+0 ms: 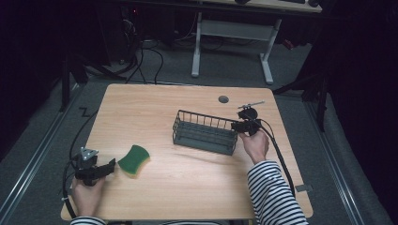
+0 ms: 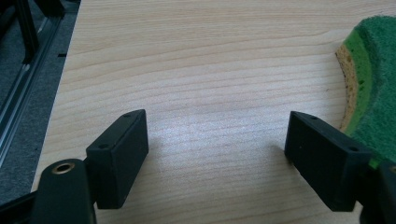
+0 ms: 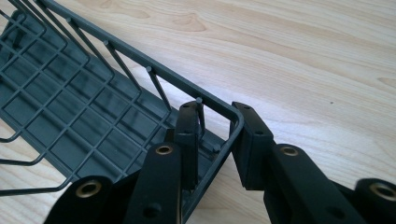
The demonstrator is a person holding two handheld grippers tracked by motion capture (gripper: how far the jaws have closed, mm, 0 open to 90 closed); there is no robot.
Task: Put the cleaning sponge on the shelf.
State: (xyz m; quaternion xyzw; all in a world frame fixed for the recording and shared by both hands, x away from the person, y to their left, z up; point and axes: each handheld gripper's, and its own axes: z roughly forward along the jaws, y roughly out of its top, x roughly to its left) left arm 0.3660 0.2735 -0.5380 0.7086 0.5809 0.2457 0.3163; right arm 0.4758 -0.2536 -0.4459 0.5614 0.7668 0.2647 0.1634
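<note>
Right now the right tool (image 1: 237,125) is clamped on the corner of the dark wire basket (image 1: 205,132), one jaw inside the wire wall and one outside, pinching the rim at its right end; the right gripper view shows the same grip on the basket (image 3: 84,112) with the right tool (image 3: 215,140) straddling the rounded corner wire. Basket sits upright on the wooden surface (image 1: 187,178), right of centre, near the far-right part of it, long side running left to right and slightly slanted. Left tool (image 1: 111,165) rests low at the near-left corner of the surface, jaws spread wide with nothing between them, bare wood showing in the gap in the left gripper view (image 2: 215,140). Green sponge (image 1: 133,160) with a yellow underside lies flat just beside the left tool, off its right jaw, well apart from the basket; sponge (image 2: 373,88) edge touching or nearly touching that jaw, cannot tell which.
</note>
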